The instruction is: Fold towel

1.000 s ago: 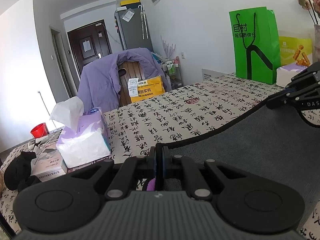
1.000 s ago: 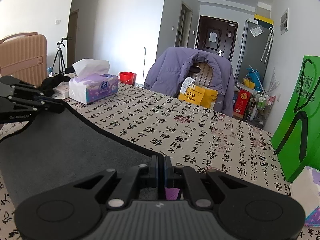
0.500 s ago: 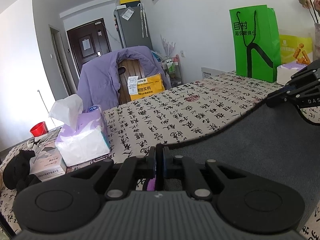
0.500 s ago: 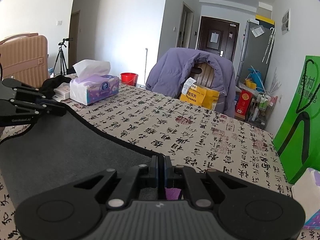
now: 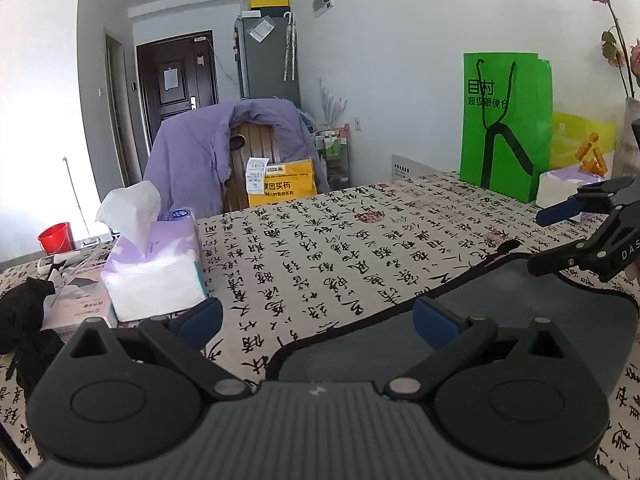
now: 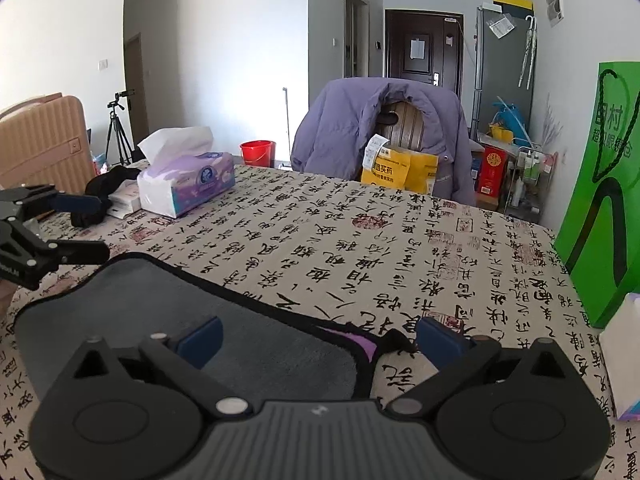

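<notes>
Tablecloth | towel flat | left gripper, right gripper spread

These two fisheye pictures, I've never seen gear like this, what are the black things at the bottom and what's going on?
Each picture comes from a camera on a handheld claw, looking along its two fingers. A person holds one in each hand. The left claw and right claw are both open, holding nothing. Each claw also shows at the edge of the other's picture. A dark grey towel lies on the calligraphy tablecloth. Also on the table: a tissue pack and a green paper bag.
</notes>
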